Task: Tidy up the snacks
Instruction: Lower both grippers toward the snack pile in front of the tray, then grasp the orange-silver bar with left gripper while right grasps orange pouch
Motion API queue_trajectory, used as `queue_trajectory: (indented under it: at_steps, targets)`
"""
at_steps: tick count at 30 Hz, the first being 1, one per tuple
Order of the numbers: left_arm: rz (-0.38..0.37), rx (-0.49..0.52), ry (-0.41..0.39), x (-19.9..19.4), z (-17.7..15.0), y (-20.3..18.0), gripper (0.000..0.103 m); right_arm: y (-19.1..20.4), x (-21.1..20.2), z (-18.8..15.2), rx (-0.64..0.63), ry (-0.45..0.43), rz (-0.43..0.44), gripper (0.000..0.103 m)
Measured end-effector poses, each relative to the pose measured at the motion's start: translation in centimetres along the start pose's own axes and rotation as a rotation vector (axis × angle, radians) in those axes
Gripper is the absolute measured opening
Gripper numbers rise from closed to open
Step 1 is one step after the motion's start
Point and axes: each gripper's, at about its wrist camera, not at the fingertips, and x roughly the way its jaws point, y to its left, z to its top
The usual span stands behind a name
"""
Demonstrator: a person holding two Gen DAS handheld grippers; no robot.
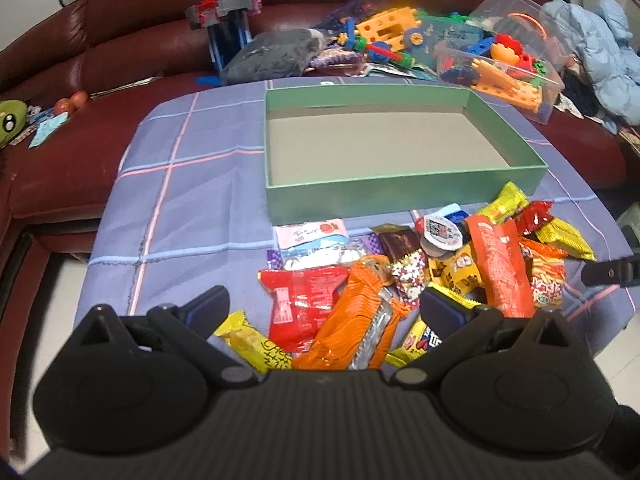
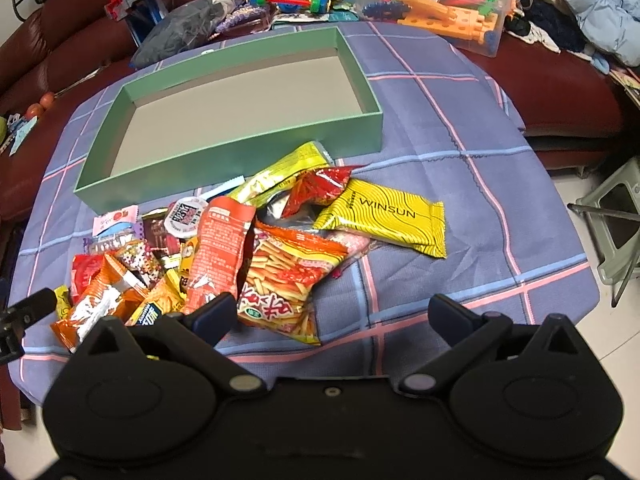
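Note:
A shallow green box point(image 1: 400, 188) stands empty on the blue checked cloth; it also shows in the right wrist view point(image 2: 240, 160). A heap of snack packets lies in front of it: an orange packet point(image 1: 352, 320), a red packet point(image 1: 300, 304), a tall orange-red packet point(image 1: 500, 264), a yellow WINSUN packet point(image 2: 384, 216) and a chip bag point(image 2: 288, 280). My left gripper point(image 1: 324, 308) is open and empty, above the near side of the heap. My right gripper point(image 2: 332, 312) is open and empty, above the cloth just right of the chip bag.
A dark red sofa point(image 1: 100, 60) curves behind the table. On it are building toys point(image 1: 224, 20), a grey bundle point(image 1: 276, 56) and a clear toy bin point(image 1: 504, 64). A blue jacket point(image 1: 600, 52) lies at the right. A stool point(image 2: 616, 216) stands right of the table.

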Motion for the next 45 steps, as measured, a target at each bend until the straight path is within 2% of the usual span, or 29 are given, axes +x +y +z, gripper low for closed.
queue_trajectory:
  at_steps: [6,9,12,14,16,17,19,20,21,22,23,28,29,30,31,33,38,43,45]
  targets:
    - [-0.038,0.070,0.074,1.6,-1.0,-0.8,0.103,1.0,-0.6,-0.6,-0.091,-0.102,-0.037,0.103]
    - [-0.019,0.130,0.118,2.9,-1.4,-1.9,0.095,0.9,-0.3,-0.4,-0.083,-0.064,-0.001,0.103]
    - [-0.029,0.150,0.157,3.9,-1.6,-2.5,0.081,0.5,0.1,-0.4,-0.026,-0.044,0.090,0.103]
    - [-0.053,0.156,0.187,4.6,-1.7,-2.7,0.056,0.4,0.6,-0.3,0.002,-0.018,0.139,0.103]
    - [-0.060,0.161,0.215,5.1,-1.9,-3.0,0.046,0.3,1.0,-0.1,0.032,-0.007,0.201,0.103]
    - [-0.073,0.153,0.226,5.3,-2.0,-2.9,0.046,0.3,1.2,0.0,0.045,-0.005,0.232,0.100]
    - [-0.092,0.128,0.234,5.3,-2.0,-2.6,0.048,0.6,1.4,0.5,0.055,-0.009,0.278,0.079]
    - [-0.094,0.115,0.240,5.5,-2.0,-2.4,0.051,0.8,1.6,0.7,0.060,0.000,0.297,0.073]
    - [-0.093,0.102,0.246,5.6,-1.9,-2.2,0.054,1.1,1.9,0.9,0.064,0.014,0.314,0.062]
    - [-0.090,0.092,0.246,5.8,-1.8,-2.2,0.064,1.4,2.5,1.1,0.061,0.041,0.319,0.053]
    - [-0.087,0.088,0.246,6.0,-1.7,-2.1,0.068,1.8,2.7,1.2,0.057,0.050,0.337,0.051]
    - [-0.089,0.128,0.248,6.9,-1.5,-3.2,0.066,3.8,4.3,1.8,0.002,0.083,0.312,0.054]
    - [-0.096,0.136,0.238,7.0,-1.6,-3.4,0.058,4.1,4.5,1.9,-0.003,0.084,0.305,0.058]
    - [-0.106,0.138,0.225,6.8,-1.6,-3.5,0.055,4.3,4.8,2.1,-0.006,0.086,0.299,0.066]
    - [-0.100,0.143,0.216,6.7,-1.6,-3.6,0.048,4.4,4.9,2.2,-0.009,0.083,0.295,0.073]
    - [-0.115,0.126,0.223,6.8,-1.6,-3.3,0.048,4.8,4.9,2.3,-0.035,0.071,0.270,0.077]
    - [-0.130,0.075,0.246,7.2,-1.7,-2.2,0.053,5.6,5.2,2.1,-0.072,0.064,0.246,0.079]
    - [-0.097,0.138,0.252,7.8,-2.2,-3.4,0.057,6.7,6.1,2.2,-0.141,0.020,0.195,0.069]
    - [-0.097,0.146,0.248,7.9,-2.1,-3.5,0.052,6.9,6.6,2.2,-0.146,0.025,0.194,0.069]
